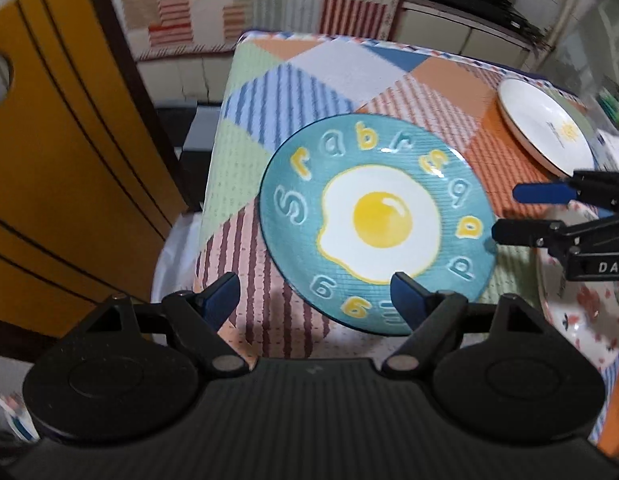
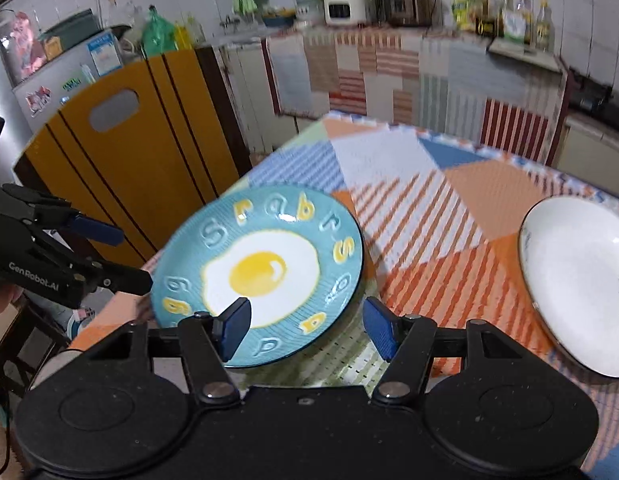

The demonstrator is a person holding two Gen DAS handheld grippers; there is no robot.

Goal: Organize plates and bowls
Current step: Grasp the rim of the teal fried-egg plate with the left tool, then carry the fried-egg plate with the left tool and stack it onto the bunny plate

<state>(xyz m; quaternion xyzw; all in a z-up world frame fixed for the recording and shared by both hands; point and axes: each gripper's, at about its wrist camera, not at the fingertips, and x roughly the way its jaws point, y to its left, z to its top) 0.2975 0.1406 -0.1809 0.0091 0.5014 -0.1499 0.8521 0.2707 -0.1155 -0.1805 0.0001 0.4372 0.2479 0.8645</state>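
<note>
A teal plate [image 1: 377, 220] with a fried-egg picture and raised letters lies on the patchwork tablecloth; it also shows in the right wrist view [image 2: 265, 272]. My left gripper [image 1: 313, 300] is open at the plate's near edge, its right finger over the rim. My right gripper [image 2: 305, 328] is open, straddling the plate's near right rim; in the left wrist view it [image 1: 509, 214] reaches in from the right, at the plate's edge. A white plate [image 1: 545, 124] lies at the far right, also in the right wrist view [image 2: 581, 288]. A floral bowl [image 1: 581, 308] sits under the right gripper.
The table [image 1: 349, 68] has its left edge close to the teal plate. A yellow cabinet [image 1: 61, 160] stands to the left of the table. A counter with bottles and appliances [image 2: 389, 4] runs along the back wall.
</note>
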